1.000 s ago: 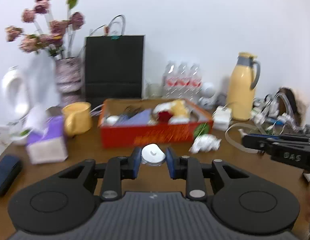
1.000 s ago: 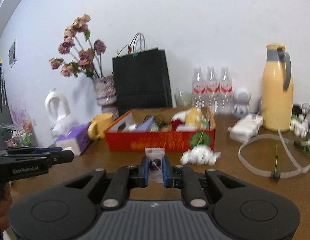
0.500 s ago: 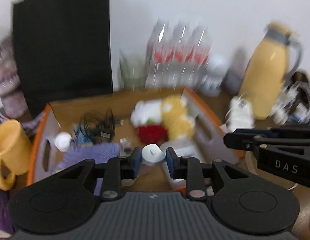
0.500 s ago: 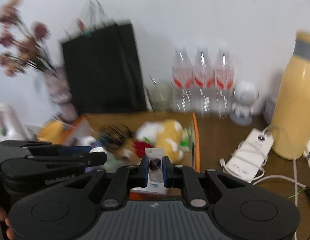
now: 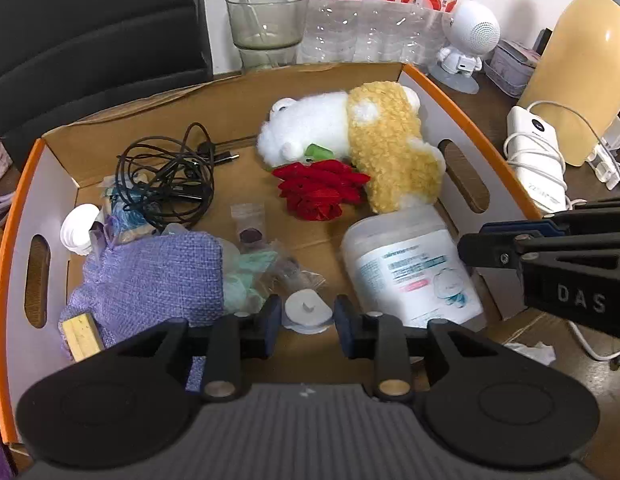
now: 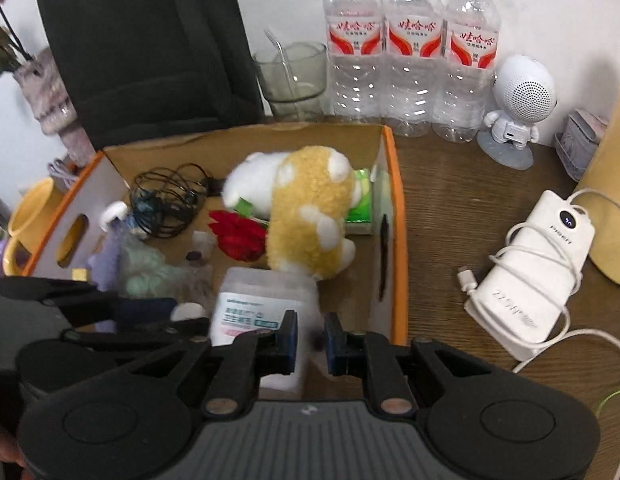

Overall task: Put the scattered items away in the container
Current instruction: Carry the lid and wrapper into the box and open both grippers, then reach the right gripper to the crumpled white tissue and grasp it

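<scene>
Both grippers now over orange-rimmed cardboard box [image 5: 466, 120], off the bench. Left gripper [image 5: 305, 316] jaws opening around small white round cap [image 5: 305, 308]; right gripper [image 6: 312, 340] jaws clamped on small clear plastic bag [image 6: 316, 338]. Release comes next.

Black left tool [image 5: 305, 322] with blue pads, silver screws, ribbed grey base, right tool [image 6: 311, 340] alike, lettered "DAS"

— How is the black two-finger left gripper with blue pads [image 5: 308, 322] held?
— It is pitched steeply downward; its jaws are opening, with a small white round piece [image 5: 307, 309] between the pads.
— And the matching black right gripper [image 6: 311, 338]?
— It is tilted down likewise, jaws nearly closed, pinched on a small blurred clear packet [image 6: 312, 340].
</scene>
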Demonstrator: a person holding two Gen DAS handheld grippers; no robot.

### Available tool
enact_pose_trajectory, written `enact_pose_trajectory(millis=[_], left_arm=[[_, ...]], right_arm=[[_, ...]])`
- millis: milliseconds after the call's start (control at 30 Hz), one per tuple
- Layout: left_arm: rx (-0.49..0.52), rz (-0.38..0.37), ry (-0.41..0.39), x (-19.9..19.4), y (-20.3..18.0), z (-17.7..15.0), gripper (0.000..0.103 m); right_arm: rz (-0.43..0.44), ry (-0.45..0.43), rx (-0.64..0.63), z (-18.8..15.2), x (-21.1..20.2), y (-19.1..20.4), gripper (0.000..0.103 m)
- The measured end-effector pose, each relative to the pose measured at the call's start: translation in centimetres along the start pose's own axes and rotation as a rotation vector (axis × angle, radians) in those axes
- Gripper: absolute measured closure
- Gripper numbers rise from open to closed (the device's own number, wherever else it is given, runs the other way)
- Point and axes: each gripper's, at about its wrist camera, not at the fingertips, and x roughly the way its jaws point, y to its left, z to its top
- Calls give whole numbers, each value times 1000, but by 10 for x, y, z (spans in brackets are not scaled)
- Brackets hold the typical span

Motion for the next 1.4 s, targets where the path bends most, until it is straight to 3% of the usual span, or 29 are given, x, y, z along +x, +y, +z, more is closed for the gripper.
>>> enact_pose_trajectory(millis=[100,167,267,333,400,500,700,800,900,1000,1133,1200,1300,1400], left_arm=[[-19,-13,11,-8,1,8,52],[-29,-10,8,-17,2,14,49],[-75,-18,39,-34,8,24,31],[-116,29,52,-47,15,31,15],[-143,72,56,-57,23,34,5],[-202,96,132,-64,39,34,5],[-237,158,186,-76,55,14,2],[-255,177,130,-95,56,3,1],[-245,251,13,-115,49,-9,0],[-213,296,-152,-133,42,-27,0],[-174,273,-362,-144,39,-59,0],[-194,261,-402,-142,41,-70,0],[-216,254,-428,-138,41,-83,0],[-200,262,-457,-138,39,-91,0]], right_arm=[[-46,62,-1,8,3,-2,89],[-21,86,26,13,1,-4,83],[1,107,65,23,-7,-5,66],[6,130,74,30,-14,-3,48],[12,164,100,36,-19,-3,37],[-1,231,148,37,-23,-1,22],[-2,202,136,27,-53,18,18],[10,122,104,18,-68,33,17],[9,41,84,7,-79,44,17],[5,-92,55,-8,-91,52,17],[-4,-291,21,-38,-97,57,17],[25,-361,31,-56,-94,56,17],[52,-389,59,-71,-86,54,17],[27,-425,29,-81,-83,60,17]])
